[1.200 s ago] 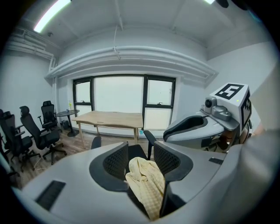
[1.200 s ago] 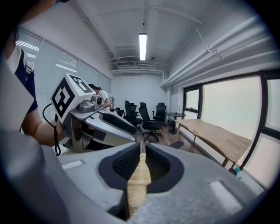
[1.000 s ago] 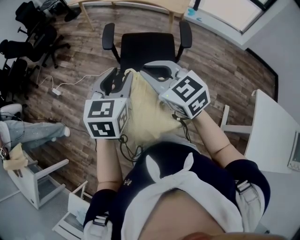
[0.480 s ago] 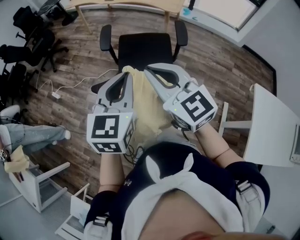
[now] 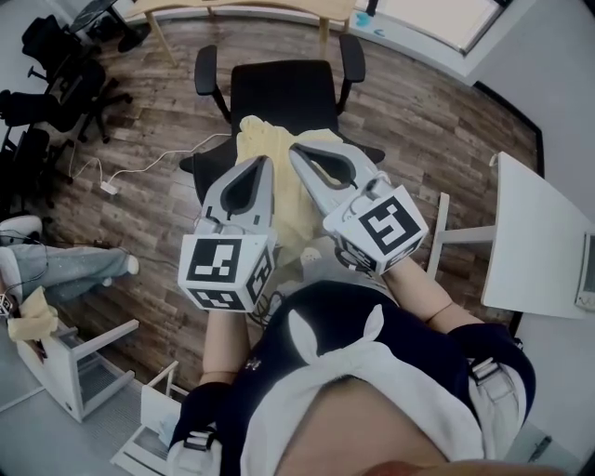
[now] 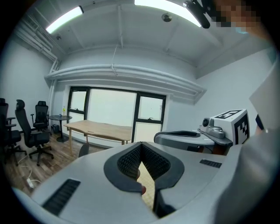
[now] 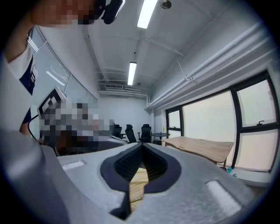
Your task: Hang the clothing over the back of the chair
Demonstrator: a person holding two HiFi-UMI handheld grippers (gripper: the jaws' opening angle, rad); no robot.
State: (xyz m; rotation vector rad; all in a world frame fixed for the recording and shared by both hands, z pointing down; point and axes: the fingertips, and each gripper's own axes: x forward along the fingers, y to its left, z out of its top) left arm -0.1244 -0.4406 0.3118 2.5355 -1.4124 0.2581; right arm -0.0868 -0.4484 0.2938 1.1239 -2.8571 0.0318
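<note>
Room: office with a wood-plank floor [image 5: 437, 121], a window wall beyond, and strip lights overhead.
Clothing: one pale yellow garment [image 5: 284, 191], held up in the air in front of the person. It is not on the chair yet.
Long axis: the cloth runs from its bunched top edge, close to the chair, back and down towards the person's body.
Left gripper [image 5: 264, 164]: jaws pressed together. Its own view shows yellow weave [image 6: 147, 189] pinched between the pads.
Right gripper [image 5: 298, 152]: jaws likewise clamped. Yellow cloth [image 7: 137, 177] shows in the gap just under the tips.
Grip spacing: the two tips sit near each other on the upper part of the garment, so the fabric between them is gathered rather than spread.
Chair [image 5: 279, 88]: one black office chair with two armrests, straight ahead of both grippers and lower than them.
Key relation: the garment's top edge lies just short of the chair's near edge. I take that edge for the backrest, but I can't be sure from above.
Nearer hand: about level, the right tip perhaps slightly further forward.
Next move, my guess: carry the cloth forward over that edge and part the hands so it drapes evenly.
Count: one garment, two grippers, one target chair.
Around: spare black chairs [image 5: 42, 98] bunched at the left, too crowded to count; one wooden table [image 5: 251, 7]; one white desk [image 5: 544, 246]; one loose cable [image 5: 139, 165].
</note>
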